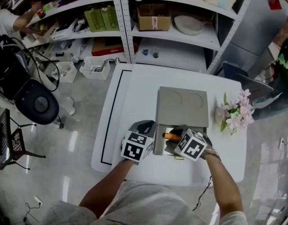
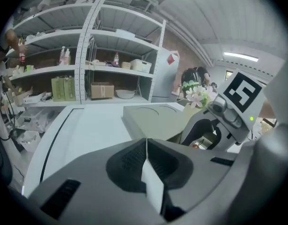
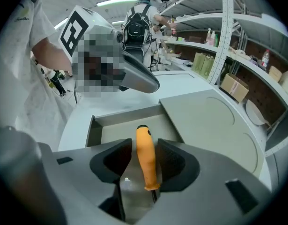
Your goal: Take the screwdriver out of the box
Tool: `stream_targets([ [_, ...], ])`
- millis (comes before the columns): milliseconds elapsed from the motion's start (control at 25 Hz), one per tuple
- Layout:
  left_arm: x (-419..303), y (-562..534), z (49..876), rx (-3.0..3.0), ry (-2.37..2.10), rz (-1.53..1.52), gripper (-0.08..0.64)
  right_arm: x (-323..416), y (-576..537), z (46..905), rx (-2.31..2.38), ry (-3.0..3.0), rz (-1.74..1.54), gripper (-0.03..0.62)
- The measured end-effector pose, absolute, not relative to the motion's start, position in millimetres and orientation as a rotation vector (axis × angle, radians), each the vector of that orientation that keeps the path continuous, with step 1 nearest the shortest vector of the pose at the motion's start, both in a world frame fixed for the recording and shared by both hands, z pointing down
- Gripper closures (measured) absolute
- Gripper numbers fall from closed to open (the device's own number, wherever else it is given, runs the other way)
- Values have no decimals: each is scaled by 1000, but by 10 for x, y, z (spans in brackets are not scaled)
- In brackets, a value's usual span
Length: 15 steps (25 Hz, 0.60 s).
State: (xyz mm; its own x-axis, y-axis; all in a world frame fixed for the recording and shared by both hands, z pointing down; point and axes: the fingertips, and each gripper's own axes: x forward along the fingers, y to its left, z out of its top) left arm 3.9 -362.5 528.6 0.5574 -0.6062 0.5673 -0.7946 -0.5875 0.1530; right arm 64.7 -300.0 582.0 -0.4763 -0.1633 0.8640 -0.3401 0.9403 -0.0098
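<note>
The grey box lies on the white table with its lid slid back, so the near end is uncovered. An orange-handled screwdriver lies inside that end. My right gripper points steeply down into the box. In the right gripper view it is open, with the screwdriver handle between the jaws, close to the right pad and with a gap at the left. My left gripper hovers beside the box's left edge, and its jaws meet, shut on nothing.
A vase of pink flowers stands to the right of the box. Metal shelves with cartons run along the far side. A black chair and cables sit on the floor at left. A black line marks the table's left part.
</note>
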Motion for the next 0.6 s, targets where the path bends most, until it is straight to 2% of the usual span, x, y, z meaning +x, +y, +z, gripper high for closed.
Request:
stream_targets([
  [280,54,-3691,5325,2404,-1103,643,554,638,-3017,5901,344,-2046,218,463],
  [600,93,-3683,5315,2409,-1085,615,554,657,-3023,5918,370,-2033,202,471],
])
